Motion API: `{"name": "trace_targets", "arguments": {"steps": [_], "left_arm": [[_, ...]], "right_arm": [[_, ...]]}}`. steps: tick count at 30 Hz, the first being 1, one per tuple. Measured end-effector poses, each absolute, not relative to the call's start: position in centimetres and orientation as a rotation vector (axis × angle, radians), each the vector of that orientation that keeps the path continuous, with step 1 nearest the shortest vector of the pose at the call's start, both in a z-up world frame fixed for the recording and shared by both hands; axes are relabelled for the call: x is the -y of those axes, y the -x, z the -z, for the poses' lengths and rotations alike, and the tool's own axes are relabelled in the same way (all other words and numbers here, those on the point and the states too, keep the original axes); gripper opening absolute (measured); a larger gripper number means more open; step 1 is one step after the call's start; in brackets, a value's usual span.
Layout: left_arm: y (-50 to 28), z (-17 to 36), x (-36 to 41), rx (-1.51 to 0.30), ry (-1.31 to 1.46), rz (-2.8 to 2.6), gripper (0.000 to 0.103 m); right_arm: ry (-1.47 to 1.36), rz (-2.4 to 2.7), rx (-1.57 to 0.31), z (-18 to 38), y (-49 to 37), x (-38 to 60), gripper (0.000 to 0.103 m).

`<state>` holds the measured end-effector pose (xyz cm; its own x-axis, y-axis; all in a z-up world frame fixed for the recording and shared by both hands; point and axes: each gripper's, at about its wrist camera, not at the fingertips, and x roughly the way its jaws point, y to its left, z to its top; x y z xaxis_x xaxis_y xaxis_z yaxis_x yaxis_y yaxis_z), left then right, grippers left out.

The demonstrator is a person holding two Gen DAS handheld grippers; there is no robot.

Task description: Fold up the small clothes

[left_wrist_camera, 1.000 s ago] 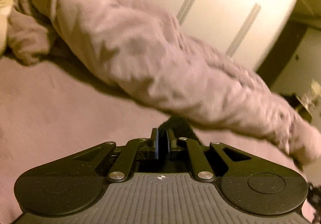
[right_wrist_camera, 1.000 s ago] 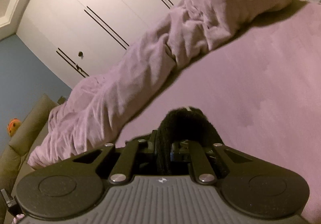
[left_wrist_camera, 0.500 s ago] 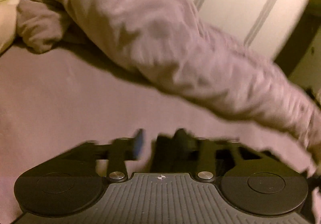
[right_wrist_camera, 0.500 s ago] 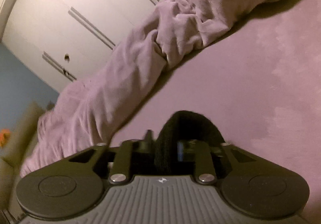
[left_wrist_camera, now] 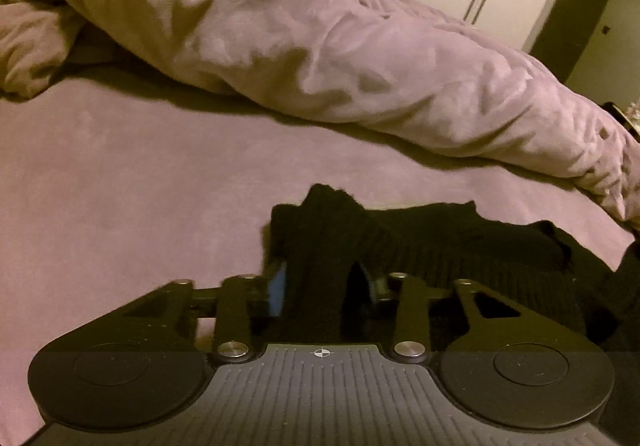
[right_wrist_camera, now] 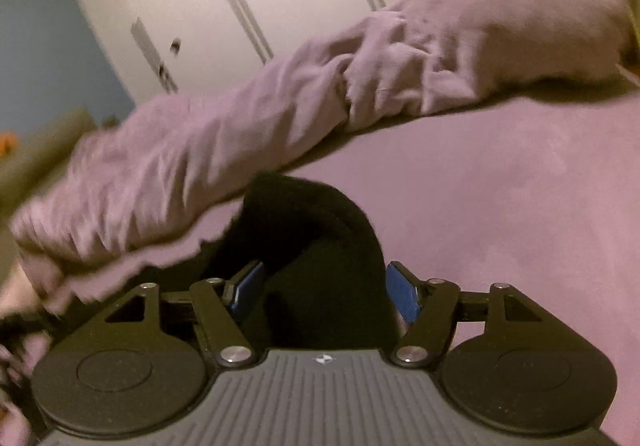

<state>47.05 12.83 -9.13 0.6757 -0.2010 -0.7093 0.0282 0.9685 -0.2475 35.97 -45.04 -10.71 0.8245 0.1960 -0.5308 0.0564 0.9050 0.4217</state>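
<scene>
Lying on the pink bed (left_wrist_camera: 120, 174), the black knit garment (left_wrist_camera: 460, 246) runs between both my grippers. My left gripper (left_wrist_camera: 324, 286) is closing its jaws around a raised fold, not yet pinching it. My right gripper (right_wrist_camera: 324, 290) is opening, its jaws clear of the bunched end, with the rumpled duvet (left_wrist_camera: 320, 46) beyond.

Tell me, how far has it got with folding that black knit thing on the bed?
Done: the black knit garment lies spread on the purple bed cover, one end doubled up into a hump. In hand: that fabric sits between the jaws of both grippers; the left gripper is closing on it, while the right gripper is opening, its blue pads off the cloth. Left: finishing and flattening the fold; it doesn't look neat yet.
</scene>
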Motion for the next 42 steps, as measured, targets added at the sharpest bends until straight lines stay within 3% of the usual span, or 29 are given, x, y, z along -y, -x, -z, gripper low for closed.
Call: {"name": "trace_targets", "arguments": {"steps": [3, 8, 10, 15, 22, 27, 31, 35, 42], "left_arm": [[-46.9, 8.9, -12.8, -0.803, 0.204, 0.118, 0.019], [-46.6, 8.3, -12.7, -0.750, 0.216, 0.121, 0.013], [-46.2, 7.7, -12.7, -0.714, 0.218, 0.116, 0.013], [-45.6, 5.7, -13.1, -0.627, 0.240, 0.101, 0.013], [-45.6, 3.5, -13.9, -0.521, 0.301, 0.032, 0.013], [-46.2, 4.6, -14.1, -0.517, 0.293, -0.074, 0.015], [-47.1, 6.9, -13.3, -0.639, 0.213, -0.151, 0.028], [-45.3, 7.7, -12.1, -0.680, 0.107, -0.157, 0.055], [-41.3, 7.8, -10.3, -0.754, 0.001, -0.107, 0.065]], "right_arm": [[-0.428, -0.077, -0.598, 10.8, -37.9, 44.6, 0.067], [-0.353, -0.048, -0.645, 11.0, -41.4, 43.3, 0.065], [-0.323, -0.059, -0.650, 11.1, -41.7, 42.6, 0.022], [-0.224, -0.022, -0.600, 10.2, -40.7, 41.1, 0.013], [-0.297, 0.024, -0.431, 7.1, -39.6, 41.5, 0.012], [-0.342, 0.068, -0.415, 7.5, -40.7, 41.8, 0.013], [-0.352, 0.141, -0.488, 9.0, -41.5, 41.5, 0.027], [-0.369, 0.115, -0.470, 8.7, -38.5, 40.9, 0.032], [-0.238, -0.011, -0.548, 9.3, -30.1, 35.3, 0.033]]}}
